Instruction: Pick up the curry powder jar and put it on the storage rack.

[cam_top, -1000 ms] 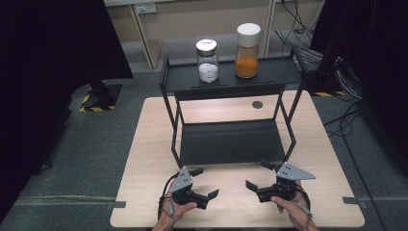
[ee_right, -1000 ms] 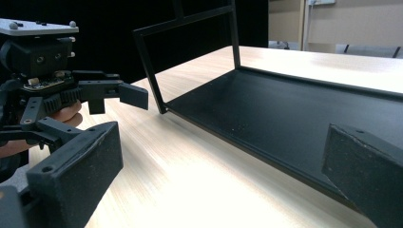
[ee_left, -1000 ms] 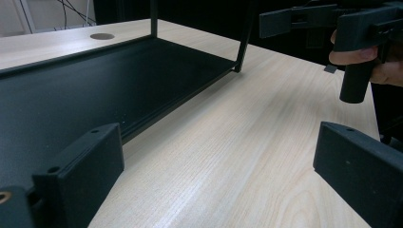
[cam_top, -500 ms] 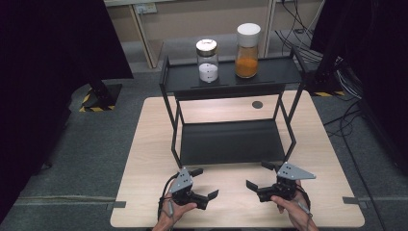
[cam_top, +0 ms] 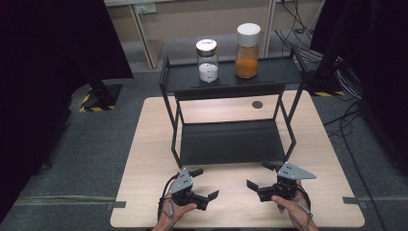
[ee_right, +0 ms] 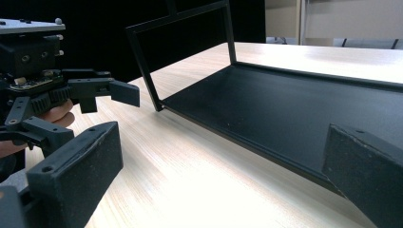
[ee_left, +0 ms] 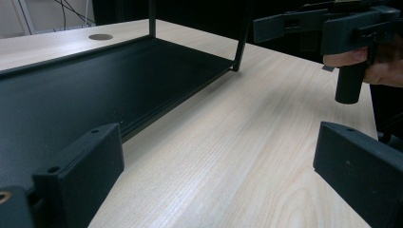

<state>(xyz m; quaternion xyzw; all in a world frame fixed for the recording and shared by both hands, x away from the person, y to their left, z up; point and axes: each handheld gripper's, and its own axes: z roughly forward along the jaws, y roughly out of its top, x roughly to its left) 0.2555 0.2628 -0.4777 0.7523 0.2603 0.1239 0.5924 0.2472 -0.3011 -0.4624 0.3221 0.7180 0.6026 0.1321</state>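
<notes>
Black plastic jaws stand wide apart on both tongs, with nothing between them. The left tongs and the right tongs sit low over the near edge of the pale wooden worktop, each gripped by a hand from below, their jaws turned inward toward one another. That mirrored, empty, low pose reads as a ready stance, from which either hand could go forward.

Just beyond them stands the black metal two-tier rack. Its lower shelf is bare and lies right in front of both tongs; in the left gripper view that shelf runs close past the left jaw, and the right tongs show across the wood.

On the rack's top shelf, well apart from the tongs, stand two jars side by side: a clear glass jar with a gold lid and white contents, and a taller jar of orange powder with a white cap. My judgement is that these are what the hands would reach for, likely to bring them down to the free lower shelf.
</notes>
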